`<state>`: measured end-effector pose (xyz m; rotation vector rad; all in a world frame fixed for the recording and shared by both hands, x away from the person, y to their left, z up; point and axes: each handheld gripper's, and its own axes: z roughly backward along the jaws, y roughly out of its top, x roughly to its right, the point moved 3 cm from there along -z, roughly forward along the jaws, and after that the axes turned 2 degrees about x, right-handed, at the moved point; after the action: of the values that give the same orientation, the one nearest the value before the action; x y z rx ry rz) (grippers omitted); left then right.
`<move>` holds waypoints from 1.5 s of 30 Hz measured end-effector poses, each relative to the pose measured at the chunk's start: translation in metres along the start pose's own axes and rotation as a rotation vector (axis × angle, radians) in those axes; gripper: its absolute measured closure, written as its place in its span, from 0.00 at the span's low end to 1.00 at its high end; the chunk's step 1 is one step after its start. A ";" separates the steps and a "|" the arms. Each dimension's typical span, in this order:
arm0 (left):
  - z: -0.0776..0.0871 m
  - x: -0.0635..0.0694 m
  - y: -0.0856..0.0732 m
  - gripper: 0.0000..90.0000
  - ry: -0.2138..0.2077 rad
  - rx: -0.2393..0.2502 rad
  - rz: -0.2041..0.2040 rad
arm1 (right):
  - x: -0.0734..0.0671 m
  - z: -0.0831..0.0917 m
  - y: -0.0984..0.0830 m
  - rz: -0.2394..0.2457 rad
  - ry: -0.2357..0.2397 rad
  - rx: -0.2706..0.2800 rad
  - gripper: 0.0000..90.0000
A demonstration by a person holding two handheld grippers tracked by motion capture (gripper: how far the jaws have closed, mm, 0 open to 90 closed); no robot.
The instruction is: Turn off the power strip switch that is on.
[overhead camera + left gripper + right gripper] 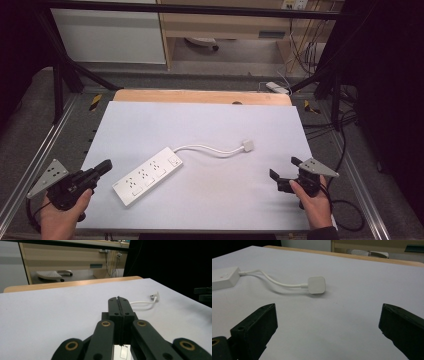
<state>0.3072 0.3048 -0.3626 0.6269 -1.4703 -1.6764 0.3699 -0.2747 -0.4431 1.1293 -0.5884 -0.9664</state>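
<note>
left claw (103, 166) clenched, jaws pressed flat together with nothing between them (clear in the left gripper view (119, 305)); held at the near left edge of the counter (200, 125), pointing toward the far right. right claw (284, 168) released, jaws spread wide and empty, at the near right edge, pointing inward; in the right gripper view (327, 327) bare counter lies between the two jaws. outward from the claws: a white strip (147, 176) lies flat on the counter, left of centre, long axis running diagonally from near left to far right. its near end sits just beside the left claw, apart from it, not touching. from the far end a short white cord (210, 149) curves rightward to a square plug (247, 145), which lies flat on the counter ahead of the right claw and a little to its left (316, 284), well apart from it. judgement: left hand is nearer the strip body, right hand nearer the plug; a reach for the plug would go forward and slightly left from the right claw, already open enough to take it. the left would have to open before gripping anything. no containers on the counter. sockets on the strip appear empty, nothing plugged in.
</note>
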 end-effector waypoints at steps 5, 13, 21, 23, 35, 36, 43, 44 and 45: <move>-0.002 0.001 -0.002 1.00 -0.002 -0.029 -0.001 | 0.000 0.000 0.000 0.003 -0.001 -0.001 0.03; -0.003 0.001 -0.006 1.00 -0.002 -0.068 0.001 | -0.001 0.000 -0.001 0.001 0.000 -0.004 0.03; -0.007 0.002 -0.011 1.00 -0.010 -0.118 -0.006 | -0.001 -0.001 -0.001 0.005 0.001 -0.006 0.03; -0.010 0.003 -0.013 1.00 -0.012 -0.132 -0.002 | -0.001 -0.001 -0.001 0.005 0.002 -0.007 0.03; -0.022 0.005 -0.026 1.00 -0.030 -0.235 -0.013 | -0.001 -0.002 -0.001 0.003 0.003 -0.013 0.03; -0.023 0.006 -0.027 1.00 -0.033 -0.242 -0.012 | -0.002 -0.002 -0.001 0.004 0.003 -0.014 0.03; -0.027 0.006 -0.032 1.00 -0.042 -0.281 -0.017 | -0.002 -0.002 -0.001 0.006 0.005 -0.014 0.03; -0.027 0.006 -0.033 1.00 -0.044 -0.288 -0.020 | -0.002 -0.002 -0.001 0.004 0.005 -0.014 0.03; -0.028 0.006 -0.033 1.00 -0.046 -0.294 -0.019 | -0.002 -0.002 -0.001 0.004 0.005 -0.015 0.03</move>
<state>0.3178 0.2840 -0.3997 0.4444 -1.2190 -1.8859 0.3701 -0.2725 -0.4449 1.1169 -0.5787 -0.9626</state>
